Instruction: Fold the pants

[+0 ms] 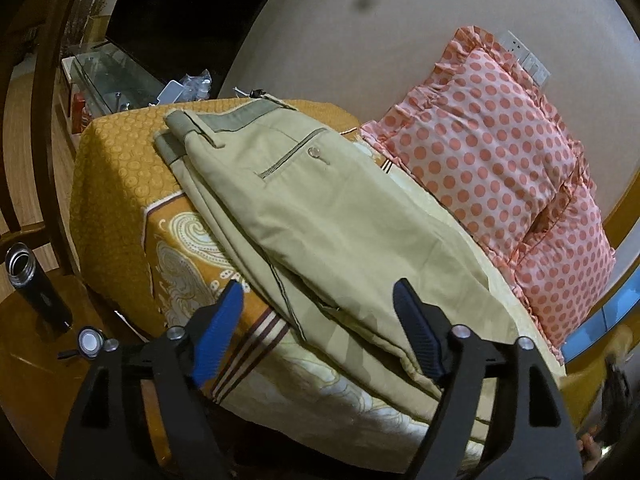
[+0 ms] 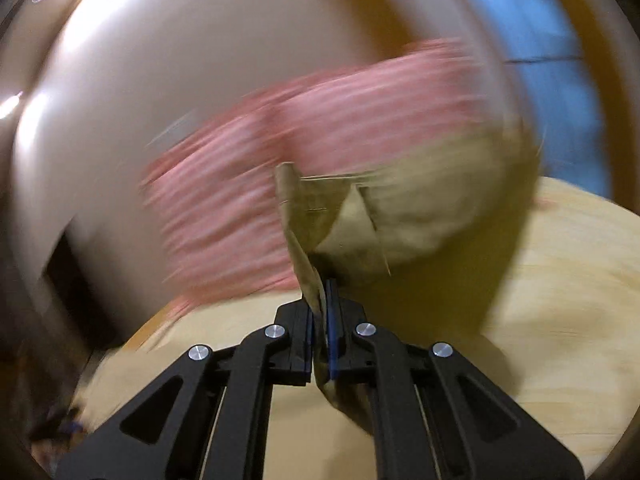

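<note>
While the pants lie on the bed, each view tells its own bit:

Left view, pants: the tan pants [image 1: 320,216] lie long on the bed [image 1: 120,168], with the waistband at the far end.
Left view, shape: they look folded in half the long way, one leg on top of the other. A back pocket with a button faces up.
Left view, left gripper: the left gripper [image 1: 318,334] hangs over the near part of the legs. Its fingers [image 1: 218,334] are spread wide and hold nothing.
Left view, around: a pink dotted pillow [image 1: 492,172] sits just beside the pants. A dark bottle [image 1: 36,284] stands off to the side, well apart.

Right view, right gripper: the right gripper [image 2: 322,322] has its fingers squeezed tight on a bit of the pants cloth.
Right view, cloth: a hemmed end of a leg sticks up from the fingers. The rest droops to the right.
Right view, blur: the pillow and bed are smeared, so the gripper is likely moving fast.

Step, my guess: the leg end is being carried up toward the waistband.
How to do it well: keep the tight hold until the hem is over the waistband. Move slower and line up the edges. The free gripper could press the fold flat.
</note>
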The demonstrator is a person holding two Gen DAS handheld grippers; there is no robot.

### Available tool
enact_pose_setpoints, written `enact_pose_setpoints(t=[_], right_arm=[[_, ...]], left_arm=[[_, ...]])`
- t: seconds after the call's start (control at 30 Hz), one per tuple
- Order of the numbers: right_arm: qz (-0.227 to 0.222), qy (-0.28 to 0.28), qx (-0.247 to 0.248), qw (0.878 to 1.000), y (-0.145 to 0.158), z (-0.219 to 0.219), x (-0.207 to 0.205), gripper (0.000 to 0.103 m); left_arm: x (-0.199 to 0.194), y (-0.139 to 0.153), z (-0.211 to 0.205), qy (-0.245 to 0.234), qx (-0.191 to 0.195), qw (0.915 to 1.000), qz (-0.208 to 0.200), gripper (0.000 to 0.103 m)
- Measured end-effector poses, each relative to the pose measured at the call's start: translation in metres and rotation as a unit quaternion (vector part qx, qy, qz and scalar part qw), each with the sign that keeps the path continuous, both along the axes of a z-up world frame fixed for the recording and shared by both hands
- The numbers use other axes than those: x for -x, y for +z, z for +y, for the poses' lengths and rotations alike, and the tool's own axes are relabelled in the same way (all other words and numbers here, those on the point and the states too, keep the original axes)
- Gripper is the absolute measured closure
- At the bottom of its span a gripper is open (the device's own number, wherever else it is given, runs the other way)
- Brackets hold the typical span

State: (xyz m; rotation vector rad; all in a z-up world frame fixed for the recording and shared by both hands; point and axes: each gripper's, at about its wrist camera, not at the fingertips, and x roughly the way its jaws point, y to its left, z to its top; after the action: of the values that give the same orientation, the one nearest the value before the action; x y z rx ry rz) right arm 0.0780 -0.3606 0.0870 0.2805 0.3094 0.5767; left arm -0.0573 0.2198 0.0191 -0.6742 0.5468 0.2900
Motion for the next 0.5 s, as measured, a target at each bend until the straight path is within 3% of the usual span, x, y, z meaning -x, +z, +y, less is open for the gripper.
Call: enact_pose_setpoints(t=[0.07,0.13,0.2,0.23,0.27,0.3,0.33,0.37,0.5], right_arm=[[0.020,0.087,0.031,0.996,-0.014,0.060,0.006,0.097],[0.068,0.174,0.094,0.978,-0.043,0.124,0.013,0.096],[0.117,0.238,0.156,0.952,-0.075,0.166,0.025,0.092],[0.129,0.253,0.171,0.943,-0.085,0.175,0.031,0.082],[0.130,0.261,0.176,0.940,-0.090,0.178,0.038,0.063],[0.118,0.270,0.166,0.941,-0.090,0.174,0.046,0.053],[0.109,0.274,0.154,0.943,-0.087,0.169,0.050,0.026],[0.098,0.269,0.139,0.948,-0.081,0.158,0.055,0.011],[0.084,0.247,0.089,0.961,-0.066,0.132,0.055,0.011]], left_arm=[[0.001,0.000,0.003,0.000,0.006,1.0000,-0.005,0.019],[0.000,-0.001,0.009,0.000,0.021,0.9997,-0.011,0.016],[-0.001,-0.002,0.013,0.001,0.036,0.9992,-0.015,0.013],[-0.002,-0.003,0.016,0.002,0.041,0.9990,-0.016,0.011],[-0.003,-0.004,0.020,0.003,0.047,0.9987,-0.017,0.010],[-0.004,-0.004,0.022,0.004,0.050,0.9986,-0.018,0.010],[-0.006,-0.003,0.024,0.005,0.050,0.9985,-0.020,0.009],[-0.008,-0.002,0.026,0.008,0.048,0.9986,-0.018,0.008],[-0.020,-0.002,0.039,0.022,0.048,0.9986,-0.009,0.008]])
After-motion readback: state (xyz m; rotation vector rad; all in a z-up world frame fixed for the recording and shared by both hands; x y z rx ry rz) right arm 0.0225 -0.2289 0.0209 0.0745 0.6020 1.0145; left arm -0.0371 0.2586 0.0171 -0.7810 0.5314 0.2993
